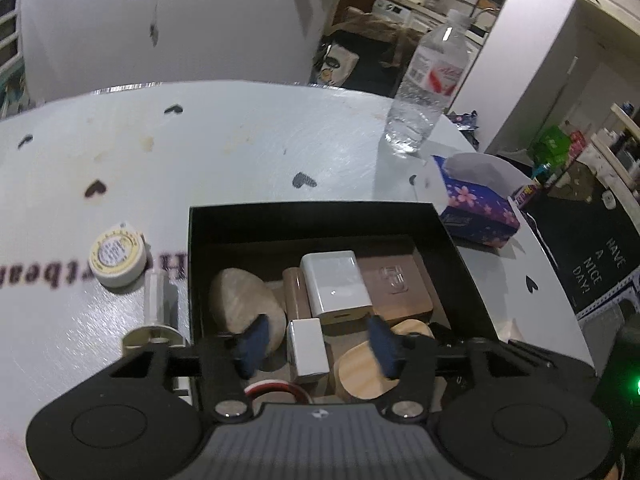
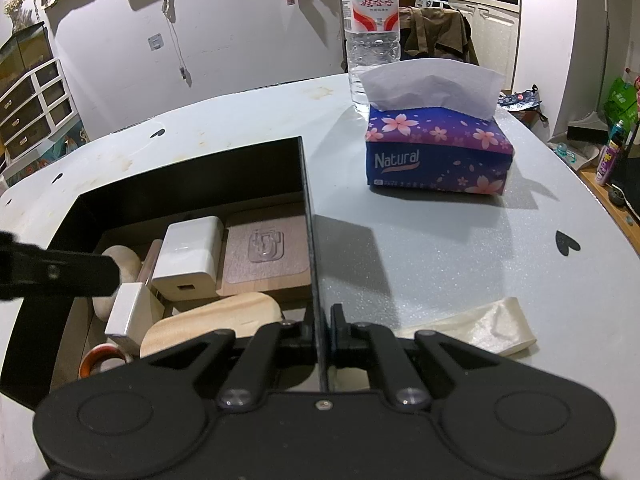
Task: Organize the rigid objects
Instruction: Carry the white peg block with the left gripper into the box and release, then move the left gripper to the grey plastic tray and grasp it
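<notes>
Your left gripper (image 1: 316, 342) hung open over the black box (image 1: 460, 248), nothing between its pads | small white block (image 1: 308, 350) stood in the box between them, white charger (image 1: 336, 284) beyond | your right gripper (image 2: 322, 334) clamped the box's right wall (image 2: 310, 240) | tape roll (image 1: 117, 258) lay outside, left of the left gripper.

Left hand-held gripper (image 1: 318, 344) agape, right hand-held gripper (image 2: 320, 330) clamped

box (image 2: 308, 216): matt black card | charger (image 1: 334, 284): glossy white plastic | oval block (image 2: 216, 320): bare pale wood | table (image 2: 440, 248): speckled matt
</notes>
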The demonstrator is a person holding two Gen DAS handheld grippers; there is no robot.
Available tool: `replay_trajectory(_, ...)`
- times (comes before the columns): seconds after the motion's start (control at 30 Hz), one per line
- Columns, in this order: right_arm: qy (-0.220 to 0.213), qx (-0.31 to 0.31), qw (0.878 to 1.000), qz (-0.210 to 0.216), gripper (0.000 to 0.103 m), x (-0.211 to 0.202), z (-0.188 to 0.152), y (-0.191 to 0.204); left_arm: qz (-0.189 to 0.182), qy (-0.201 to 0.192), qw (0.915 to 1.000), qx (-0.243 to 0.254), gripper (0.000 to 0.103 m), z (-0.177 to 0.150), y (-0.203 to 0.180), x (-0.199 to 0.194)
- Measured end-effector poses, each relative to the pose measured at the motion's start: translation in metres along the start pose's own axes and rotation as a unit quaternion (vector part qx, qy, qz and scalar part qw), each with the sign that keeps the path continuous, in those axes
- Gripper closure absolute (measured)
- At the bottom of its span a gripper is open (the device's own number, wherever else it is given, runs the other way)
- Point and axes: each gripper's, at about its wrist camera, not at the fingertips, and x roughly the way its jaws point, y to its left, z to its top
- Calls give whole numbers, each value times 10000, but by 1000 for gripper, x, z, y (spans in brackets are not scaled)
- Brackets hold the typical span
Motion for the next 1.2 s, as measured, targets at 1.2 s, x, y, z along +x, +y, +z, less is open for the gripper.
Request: replay_trajectory(1.2, 257, -113, 9994, -210, 99, 0, 7, 6, 214, -1590, 9822, 979, 2, -34, 64, -79)
